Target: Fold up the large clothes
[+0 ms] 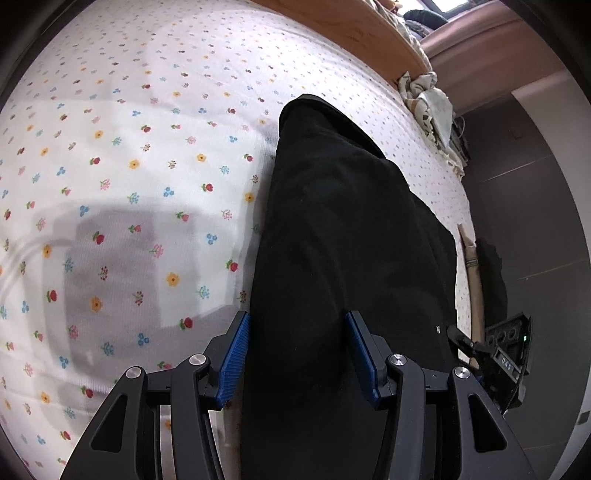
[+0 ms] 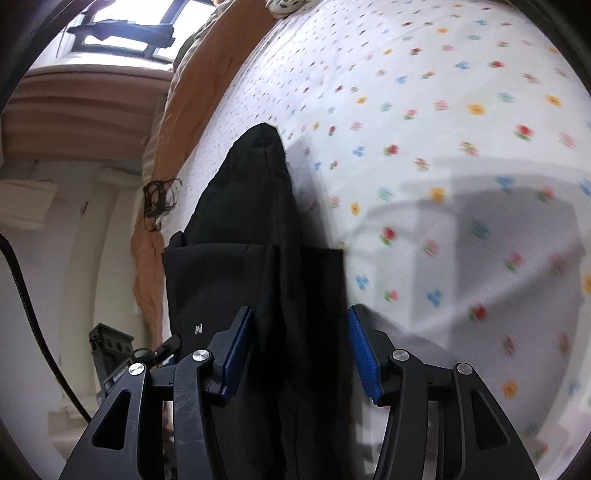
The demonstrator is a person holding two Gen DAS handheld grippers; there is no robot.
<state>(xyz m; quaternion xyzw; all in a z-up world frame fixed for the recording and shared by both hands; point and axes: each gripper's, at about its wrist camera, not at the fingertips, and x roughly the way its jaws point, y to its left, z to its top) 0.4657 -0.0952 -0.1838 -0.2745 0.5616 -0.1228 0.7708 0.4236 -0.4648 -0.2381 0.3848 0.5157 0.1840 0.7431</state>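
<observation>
A black garment (image 1: 340, 229) lies folded lengthwise on a bed with a white flowered sheet (image 1: 129, 166). In the left wrist view my left gripper (image 1: 297, 325) is open, its blue pads (image 1: 236, 354) standing on either side of the garment's near end. In the right wrist view the same black garment (image 2: 243, 229) runs away from me, with a small white logo (image 2: 198, 328) at its left. My right gripper (image 2: 301, 321) is open, its blue pads (image 2: 364, 354) astride the garment's near end. The other gripper (image 1: 495, 354) shows at the right edge of the left wrist view.
A wooden bed frame (image 1: 354, 26) and a crumpled patterned cloth (image 1: 428, 96) lie at the far side. Dark floor (image 1: 535, 206) is right of the bed. In the right wrist view an orange blanket (image 2: 177, 122) runs along the bed's left edge, with white furniture (image 2: 74, 240) beyond.
</observation>
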